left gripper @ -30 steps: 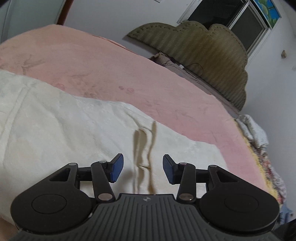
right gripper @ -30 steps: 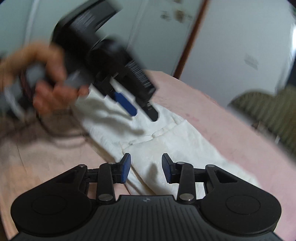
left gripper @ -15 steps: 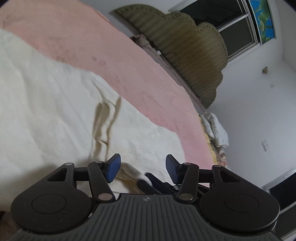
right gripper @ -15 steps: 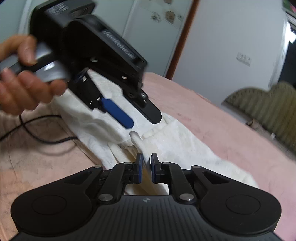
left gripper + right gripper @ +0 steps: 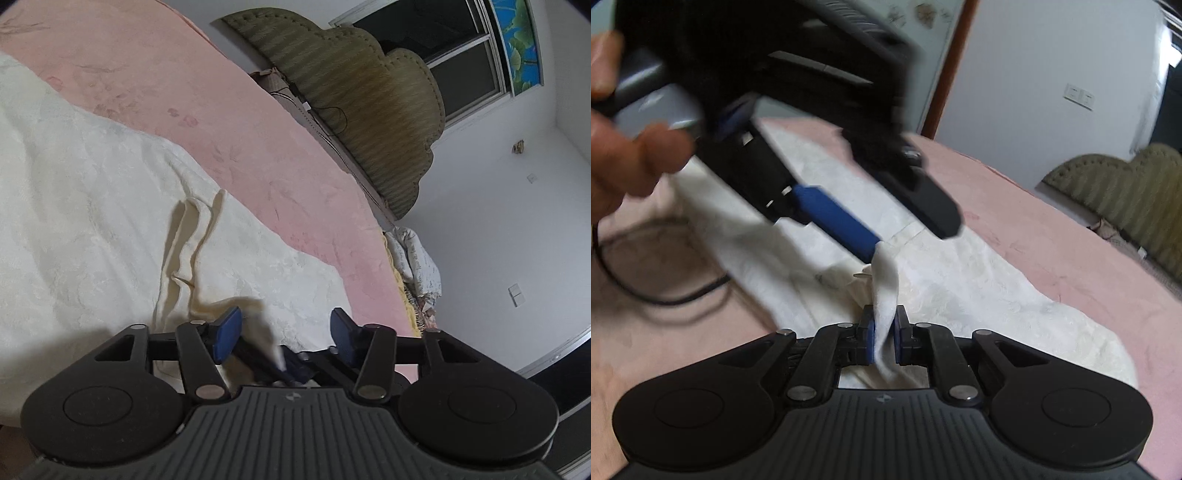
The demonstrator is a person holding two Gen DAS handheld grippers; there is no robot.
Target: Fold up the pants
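The pants (image 5: 979, 295) are cream, a thin crinkly fabric with a faint woven pattern, spread over a soft pink bedspread (image 5: 258, 140) across the middle of both views. The right gripper (image 5: 885, 338) is pinched tight on a raised tuft of that cloth at lower centre. The left gripper (image 5: 284, 334) has its blue pads apart and opening; the tuft rises between them, untouched. A hand (image 5: 624, 155) at the far left holds it. An olive scalloped headboard (image 5: 369, 110) sits upper right, and a black cable (image 5: 646, 291) loops at left.
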